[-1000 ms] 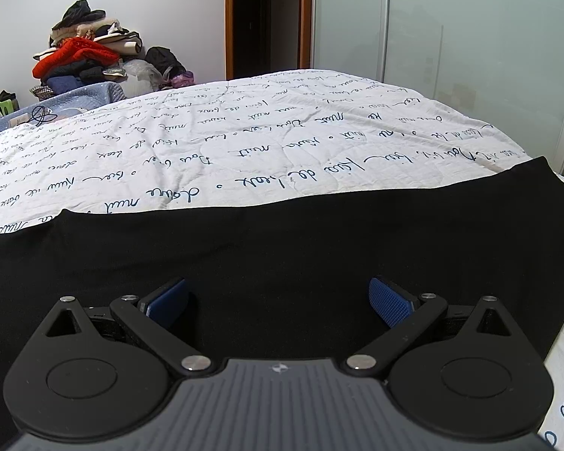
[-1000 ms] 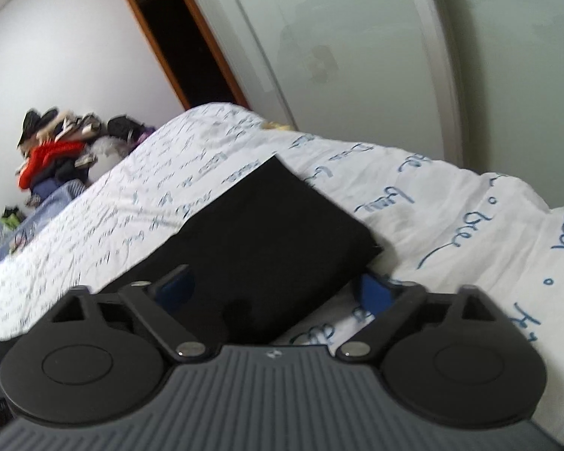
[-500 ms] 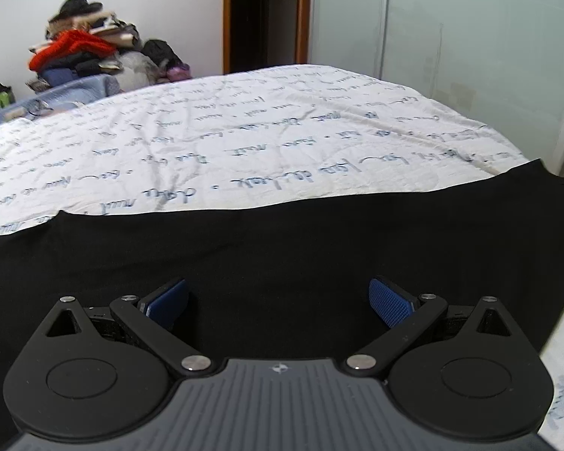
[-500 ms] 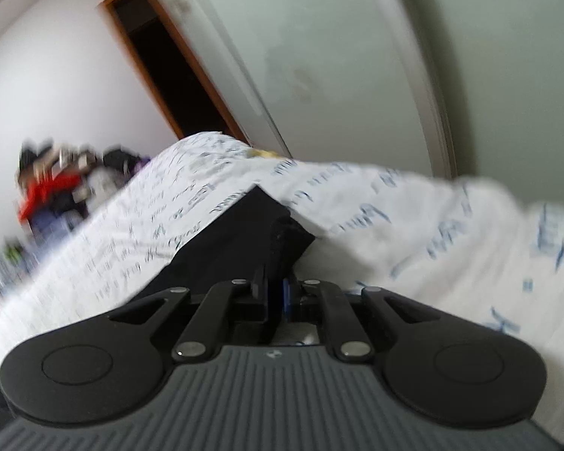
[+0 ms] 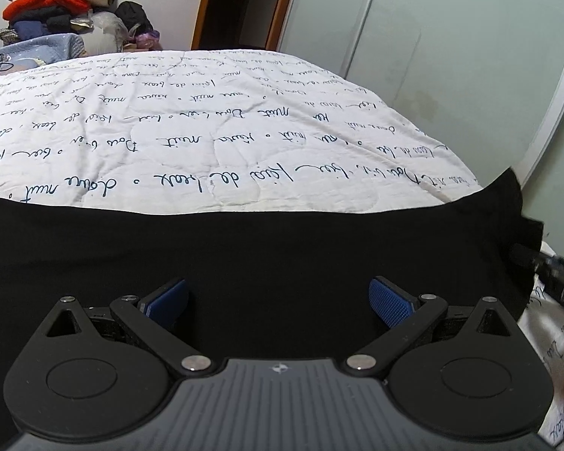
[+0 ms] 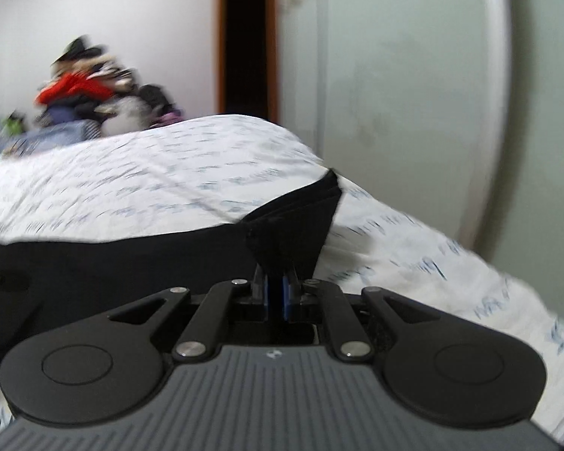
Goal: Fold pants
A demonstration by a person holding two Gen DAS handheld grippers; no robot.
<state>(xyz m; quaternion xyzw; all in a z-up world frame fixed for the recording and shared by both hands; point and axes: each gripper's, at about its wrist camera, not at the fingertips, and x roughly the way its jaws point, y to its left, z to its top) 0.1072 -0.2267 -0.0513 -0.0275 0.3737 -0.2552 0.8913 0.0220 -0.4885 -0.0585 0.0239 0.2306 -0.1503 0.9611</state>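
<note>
Black pants (image 5: 267,248) lie spread across the near part of a bed with a white quilt (image 5: 206,131) printed with blue script. My left gripper (image 5: 278,300) is open, its blue pads wide apart just above the pants' middle, holding nothing. My right gripper (image 6: 275,293) is shut on the pants' end corner (image 6: 293,233) and lifts it off the quilt, so the cloth rises in a peak. The right gripper also shows at the right edge of the left wrist view (image 5: 556,274).
A pile of clothes (image 5: 56,7) sits beyond the bed's far left. A dark doorway (image 5: 244,3) and pale green sliding wardrobe doors (image 5: 432,56) stand behind the bed. The bed's right edge drops off close to the pants' end.
My right gripper closed on the pants' end corner and raised it, swinging left. My left gripper stayed open over the pants and dipped closer to the cloth.
</note>
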